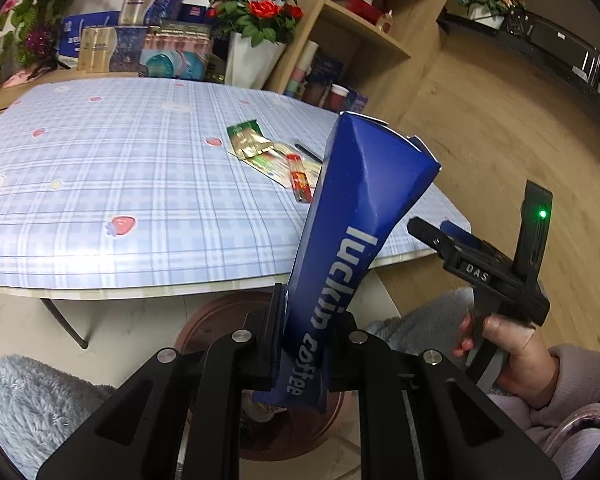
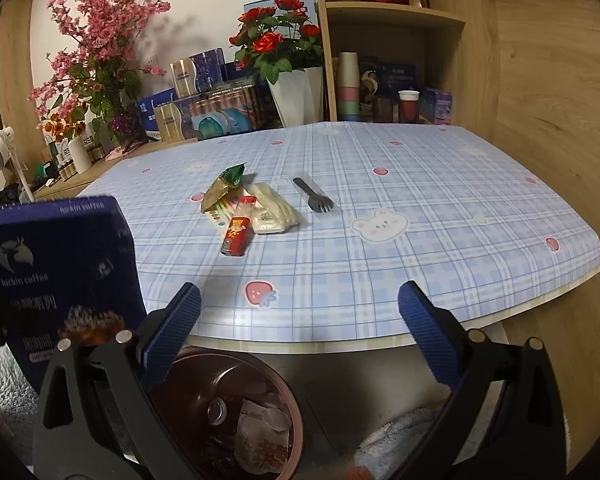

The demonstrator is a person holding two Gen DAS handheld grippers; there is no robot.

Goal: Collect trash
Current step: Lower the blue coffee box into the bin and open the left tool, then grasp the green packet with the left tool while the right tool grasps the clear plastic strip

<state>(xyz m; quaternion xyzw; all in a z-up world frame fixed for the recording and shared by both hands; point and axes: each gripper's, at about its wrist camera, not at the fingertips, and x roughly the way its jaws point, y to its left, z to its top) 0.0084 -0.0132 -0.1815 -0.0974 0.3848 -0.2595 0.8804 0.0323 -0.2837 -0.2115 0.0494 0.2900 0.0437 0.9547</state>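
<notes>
My left gripper [image 1: 312,328] is shut on a squashed blue "luckin coffee" box [image 1: 356,208], which stands up tilted between its fingers, above a round brown trash bin [image 1: 216,320]. In the right wrist view the same box [image 2: 60,264] shows at the left. My right gripper [image 2: 300,296] is wide open with nothing between its blue pads [image 2: 172,332], at the table's near edge over the bin [image 2: 296,412], which holds wrappers. On the table lie a green-gold wrapper [image 2: 224,188], a red pack [image 2: 236,236], a white wrapper [image 2: 272,212] and a black fork [image 2: 314,196].
The table [image 2: 420,184] has a blue checked cloth. Boxes, a vase of red roses [image 2: 276,48] and pink blossoms stand behind it, beside a wooden shelf [image 2: 392,12] with cups. A hand [image 1: 512,344] holds the right gripper [image 1: 432,227]. Grey fluffy fabric [image 1: 32,396] lies below.
</notes>
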